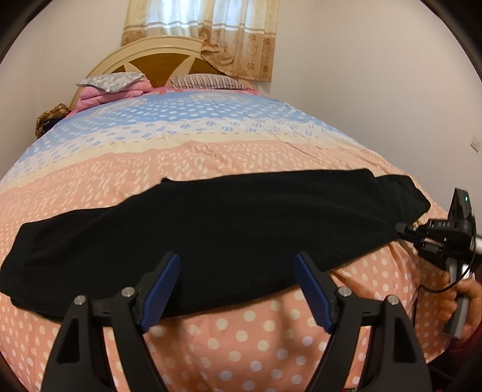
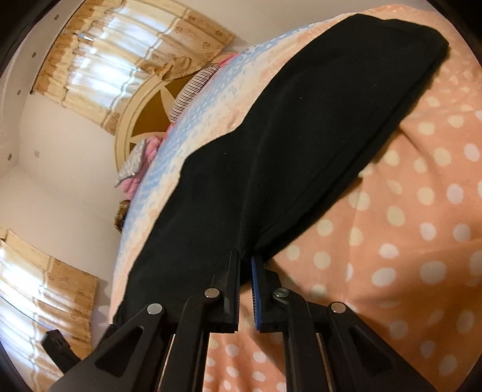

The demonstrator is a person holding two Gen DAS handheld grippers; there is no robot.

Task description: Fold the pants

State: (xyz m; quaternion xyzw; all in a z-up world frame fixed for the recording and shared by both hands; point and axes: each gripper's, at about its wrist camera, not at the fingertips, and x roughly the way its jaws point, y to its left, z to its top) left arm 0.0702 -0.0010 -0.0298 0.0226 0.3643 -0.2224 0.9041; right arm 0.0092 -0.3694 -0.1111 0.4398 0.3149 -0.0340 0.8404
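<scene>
- The black pants (image 1: 211, 229) lie stretched in a long band across the near part of the bed, running from the left side to the right, on the peach polka-dot bedspread (image 1: 241, 337).
- In the left wrist view the left gripper (image 1: 238, 265) hovers over the near edge of the pants, about midway along the band — its jaws stand wide apart, blue ribbed pads (image 1: 164, 286) facing each other, with nothing between them.
- The right gripper (image 2: 245, 259) sits at the right end of the pants; in its own view the jaws are drawn nearly together and the black cloth bunches right at the fingertips, pinched between them.
- From the left wrist view that same gripper appears at the right edge of the frame, its tip touching the end of the pants, with the person's hand (image 1: 465, 298) wrapped around its handle.
- In the right wrist view the fabric rises from the pinch point and spreads away across the bedspread, a seam line visible along its right edge.
- Farther up the bed the cover turns to blue and cream bands; a striped pillow (image 1: 208, 82) and a grey patterned pillow (image 1: 110, 80) on pink bedding lie against the headboard (image 1: 156, 61).
- Beige curtains (image 1: 205, 27) hang behind the headboard.
</scene>
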